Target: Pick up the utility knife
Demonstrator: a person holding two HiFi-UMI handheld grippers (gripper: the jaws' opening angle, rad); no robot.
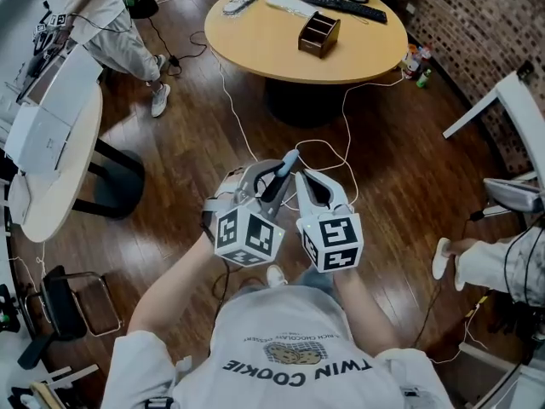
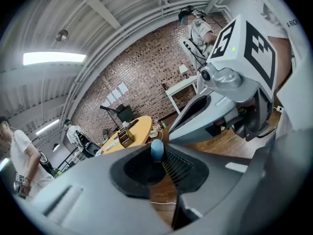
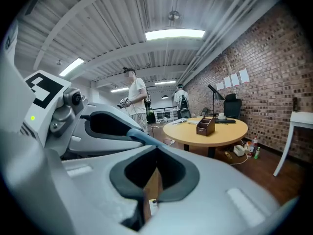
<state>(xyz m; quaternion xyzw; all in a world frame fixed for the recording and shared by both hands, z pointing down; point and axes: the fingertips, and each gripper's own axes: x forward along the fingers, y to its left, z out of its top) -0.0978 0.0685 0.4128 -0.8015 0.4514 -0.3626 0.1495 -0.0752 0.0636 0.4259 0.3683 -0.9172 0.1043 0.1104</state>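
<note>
The utility knife, dark with a blue-grey end, sticks forward out of my left gripper, whose jaws are shut on it at waist height over the wooden floor. In the left gripper view its ribbed dark body and blue tip sit between the jaws of the left gripper. My right gripper is held close beside the left one. Its pads meet with nothing between them in the right gripper view. There the left gripper and the knife's blue end show at the left.
A round wooden table stands ahead with a brown organiser box, a keyboard and other small items. White cables trail across the floor. A white table stands at the left, a person beyond it, a black chair nearer.
</note>
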